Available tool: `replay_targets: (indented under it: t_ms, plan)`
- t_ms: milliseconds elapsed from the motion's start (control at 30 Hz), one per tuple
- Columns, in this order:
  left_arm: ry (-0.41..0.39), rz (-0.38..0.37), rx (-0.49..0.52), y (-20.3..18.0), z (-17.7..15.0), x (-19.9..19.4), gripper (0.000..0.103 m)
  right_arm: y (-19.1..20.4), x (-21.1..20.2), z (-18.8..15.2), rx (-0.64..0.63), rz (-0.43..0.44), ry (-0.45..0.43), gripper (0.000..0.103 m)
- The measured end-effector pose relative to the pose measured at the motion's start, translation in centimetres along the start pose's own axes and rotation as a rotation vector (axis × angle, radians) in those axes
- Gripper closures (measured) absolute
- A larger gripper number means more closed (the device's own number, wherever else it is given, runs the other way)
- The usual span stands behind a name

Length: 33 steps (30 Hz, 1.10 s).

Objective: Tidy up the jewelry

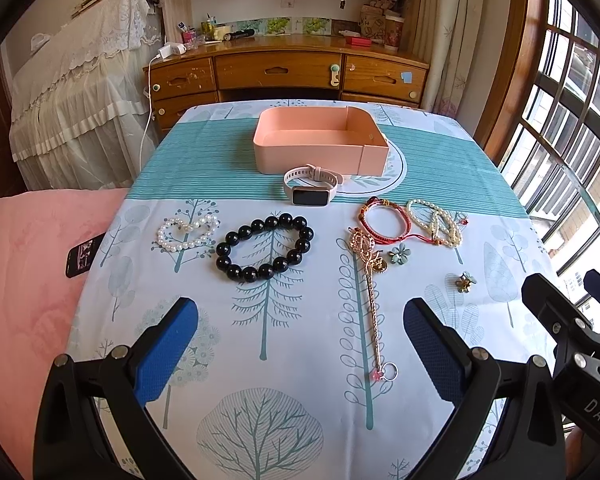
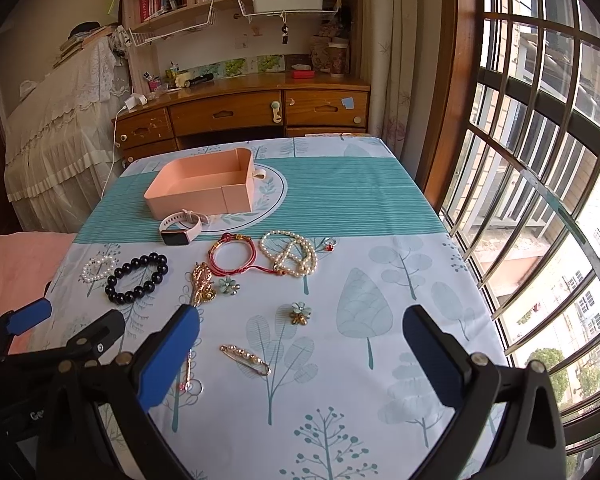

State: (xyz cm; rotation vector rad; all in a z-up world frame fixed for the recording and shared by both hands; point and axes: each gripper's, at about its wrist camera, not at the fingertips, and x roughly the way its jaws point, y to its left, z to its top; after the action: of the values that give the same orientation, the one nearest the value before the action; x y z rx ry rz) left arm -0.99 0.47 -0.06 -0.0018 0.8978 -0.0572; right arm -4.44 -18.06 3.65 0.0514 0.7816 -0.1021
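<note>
From the left wrist we see our left tool (image 1: 300,344) spread wide with nothing between its blue pads, hovering over the near edge of the bench (image 1: 440,152). Ahead lies the jewelry: a white pearl bracelet (image 1: 186,233) toward the left edge, a black bead bracelet (image 1: 265,247) just beside it, and a long gold hairpin (image 1: 370,292) running toward us with a ring (image 1: 389,371) at its near end. A red cord bracelet (image 1: 382,218) and a pearl strand (image 1: 434,222) overlap toward the right edge, two small flower pieces near them. The pink watch (image 1: 310,188) touches the front wall of the open pink box (image 1: 320,156), which sits toward the far edge. A wooden desk (image 1: 284,68) stands beyond, a pink bed (image 1: 32,272) left.

From the right wrist, our right tool (image 2: 300,352) also gapes wide, empty, over the near right part of the bench. A gold brooch pin (image 2: 246,359) lies just ahead, a flower clip (image 2: 299,312) beyond it. The hairpin is partly hidden behind the tool's left pad. A barred window (image 2: 540,160) fills the right side.
</note>
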Motion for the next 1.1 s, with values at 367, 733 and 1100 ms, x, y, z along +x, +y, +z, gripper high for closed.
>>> replay_targets:
  t_ms: [367,733,1100]
  plan:
    - [-0.039,0.013,0.013,-0.1,-0.2,-0.8,0.002,0.0,0.0,0.0,0.001,0.001,-0.001,0.001]
    - [-0.049,0.003,-0.002,0.2,-0.5,-1.2,0.002,0.0,-0.5,-0.1,0.004,0.013,-0.004,0.001]
    - [-0.04,-0.021,0.006,0.5,-0.6,-1.2,0.001,-0.1,-0.6,-0.4,0.009,0.051,0.019,0.001]
